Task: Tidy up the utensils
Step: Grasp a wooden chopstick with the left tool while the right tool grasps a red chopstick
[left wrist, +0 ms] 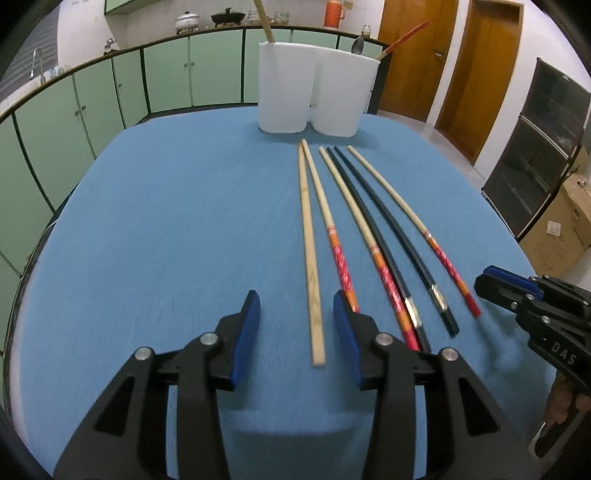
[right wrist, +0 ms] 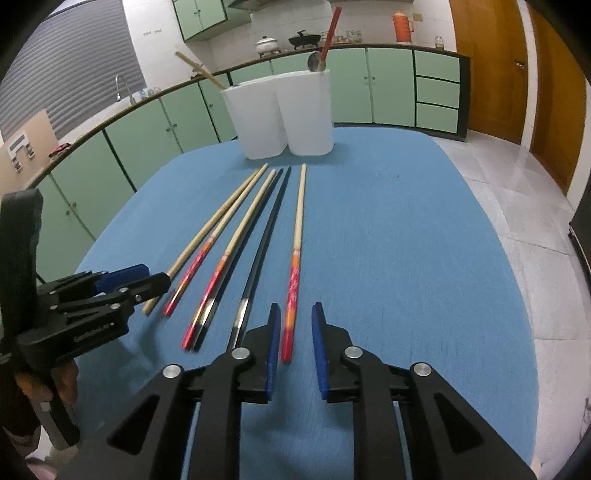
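Six chopsticks lie side by side on a blue table (left wrist: 147,221), tips pointing toward two white utensil holders (left wrist: 310,92) at the far edge. From the left: a plain wooden chopstick (left wrist: 310,258), two red-handled chopsticks (left wrist: 334,236), two black chopsticks (left wrist: 391,221), and a third red-handled one (right wrist: 295,273) on the right. The left gripper (left wrist: 295,325) has its jaws apart, straddling the near end of the plain wooden chopstick without touching it. The right gripper (right wrist: 293,332) has its jaws narrowly apart around the red handle end of the rightmost chopstick, pads not pressing it. The holders already contain a wooden chopstick (left wrist: 264,22), a spoon (left wrist: 357,46) and a red chopstick (left wrist: 402,38).
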Demonstrator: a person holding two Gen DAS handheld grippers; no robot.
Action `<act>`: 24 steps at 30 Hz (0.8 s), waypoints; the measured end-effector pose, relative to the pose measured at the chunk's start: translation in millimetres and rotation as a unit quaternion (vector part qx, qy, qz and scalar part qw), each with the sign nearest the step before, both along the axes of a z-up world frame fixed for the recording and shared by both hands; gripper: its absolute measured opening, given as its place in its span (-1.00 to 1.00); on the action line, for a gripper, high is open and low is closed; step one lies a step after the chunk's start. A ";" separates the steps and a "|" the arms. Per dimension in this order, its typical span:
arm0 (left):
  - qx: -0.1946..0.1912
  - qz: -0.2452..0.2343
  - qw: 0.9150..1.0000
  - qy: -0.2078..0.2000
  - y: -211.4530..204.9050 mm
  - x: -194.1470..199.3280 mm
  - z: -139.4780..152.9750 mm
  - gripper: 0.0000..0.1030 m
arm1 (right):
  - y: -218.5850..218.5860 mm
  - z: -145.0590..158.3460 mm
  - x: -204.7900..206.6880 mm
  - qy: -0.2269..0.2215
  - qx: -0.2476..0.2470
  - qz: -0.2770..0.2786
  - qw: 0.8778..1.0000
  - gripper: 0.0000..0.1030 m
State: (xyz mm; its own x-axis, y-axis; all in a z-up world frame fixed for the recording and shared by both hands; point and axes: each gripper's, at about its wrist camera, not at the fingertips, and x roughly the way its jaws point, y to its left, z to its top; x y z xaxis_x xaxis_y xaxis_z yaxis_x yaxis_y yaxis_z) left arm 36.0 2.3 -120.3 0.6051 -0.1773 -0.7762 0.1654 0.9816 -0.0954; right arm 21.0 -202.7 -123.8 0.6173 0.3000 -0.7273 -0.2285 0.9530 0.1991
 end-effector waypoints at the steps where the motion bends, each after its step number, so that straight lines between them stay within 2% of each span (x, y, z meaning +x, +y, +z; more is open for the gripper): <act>1: 0.002 0.002 1.000 -0.002 0.4 -3.8 -1.3 -0.21 | 1.2 -1.7 -2.5 0.002 -0.004 0.002 1.000 -0.67; 5: 0.001 0.002 1.000 -0.006 -1.0 -8.3 -1.0 -0.21 | 4.8 -9.5 -3.5 0.013 -0.006 0.004 1.000 -0.66; 18: 0.009 0.002 1.000 -0.008 -4.5 -7.8 -3.0 -0.23 | 15.0 -9.0 -4.7 0.002 -0.035 0.014 0.999 -0.64; 24: 0.014 0.009 1.000 -0.007 -4.1 -8.5 -3.8 -0.39 | 15.9 -9.0 -6.6 0.000 -0.041 0.014 0.999 -0.68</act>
